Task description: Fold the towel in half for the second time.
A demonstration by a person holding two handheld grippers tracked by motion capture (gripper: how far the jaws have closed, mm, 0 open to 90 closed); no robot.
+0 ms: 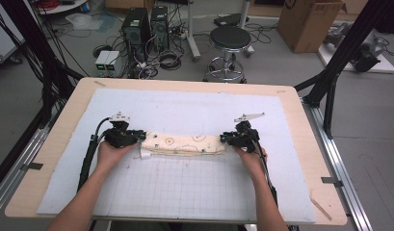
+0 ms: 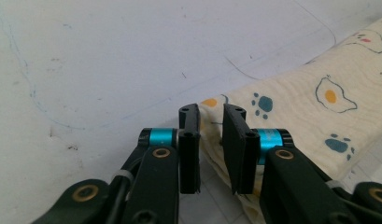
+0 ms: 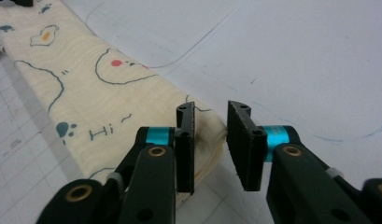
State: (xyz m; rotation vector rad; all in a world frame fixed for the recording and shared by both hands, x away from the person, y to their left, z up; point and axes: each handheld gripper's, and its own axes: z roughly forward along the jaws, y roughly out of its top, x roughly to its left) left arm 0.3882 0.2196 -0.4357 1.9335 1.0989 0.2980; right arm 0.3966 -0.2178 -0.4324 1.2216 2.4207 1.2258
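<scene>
A folded cream cloth (image 1: 184, 143) printed with eggs and paw marks lies lengthways across the middle of the white mat (image 1: 194, 108) that covers the table (image 1: 300, 125), about halfway between the near and far edges. The person has a gripper at each short end of it.

The left gripper (image 1: 139, 136) sits at the cloth's left end. Seen from the left gripper view, its jaws stand a little apart with a corner of the cloth (image 2: 291, 112) lying in the gap; the pads do not press on it.

The right gripper (image 1: 225, 138) is at the right end. In the right gripper view the jaws are likewise slightly parted, the cloth's (image 3: 100, 88) end corner sitting between them, loose against the left pad.
</scene>
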